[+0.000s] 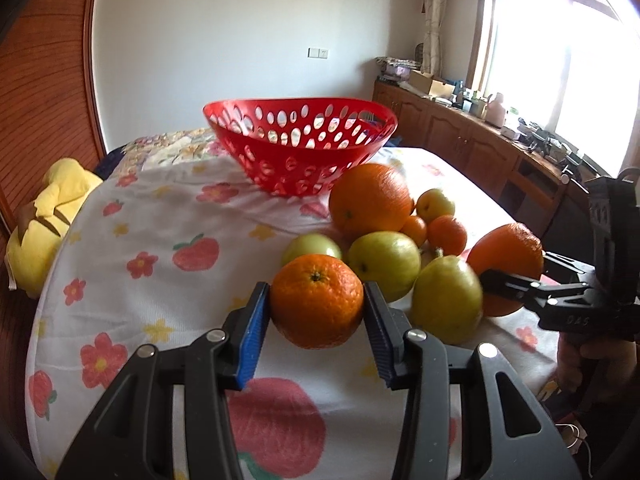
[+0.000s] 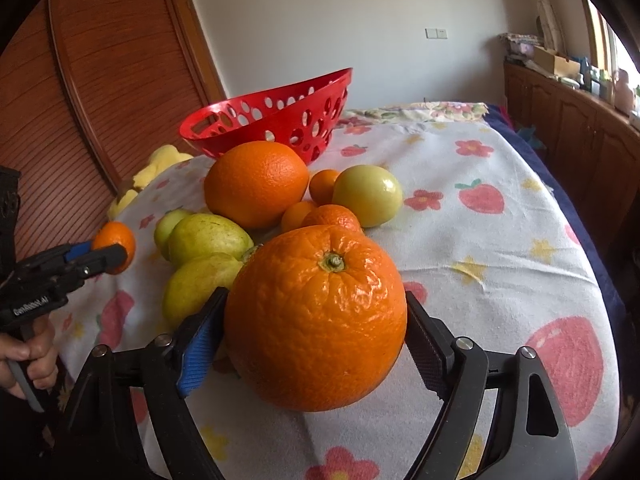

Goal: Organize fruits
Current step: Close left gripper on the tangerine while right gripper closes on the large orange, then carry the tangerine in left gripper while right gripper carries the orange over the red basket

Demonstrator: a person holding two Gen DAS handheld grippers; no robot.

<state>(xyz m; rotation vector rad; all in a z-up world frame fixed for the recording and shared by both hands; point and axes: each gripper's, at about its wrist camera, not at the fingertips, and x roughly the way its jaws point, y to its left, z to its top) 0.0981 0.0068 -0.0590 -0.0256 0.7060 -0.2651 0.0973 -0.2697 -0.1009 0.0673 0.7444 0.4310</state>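
Two grips are set at once. The left gripper (image 1: 316,306) has its jaws clenched on a tangerine (image 1: 317,300), blue pads at its sides and the stem up; it looks just clear of the bed. The right gripper (image 2: 316,326) grasps a big orange (image 2: 316,316) with jaws spread wide round its middle, low over the floral sheet (image 2: 480,248).

Just beyond the jaws the rest of the fruit sits in a tight heap: another large orange (image 1: 370,198), several green pears (image 1: 384,258) and a few small tangerines (image 1: 447,234), some touching. The red basket (image 1: 300,140) with oval holes stands at the far side, empty as far as I can see, tilted on the soft bedding.

To do this step well, I would raise each fruit clear of the heap, carry it over the basket rim and lower it deep inside before releasing. One at a time is safer, since the basket looks light and could tip. The orange's waxy, dimpled peel may slip.
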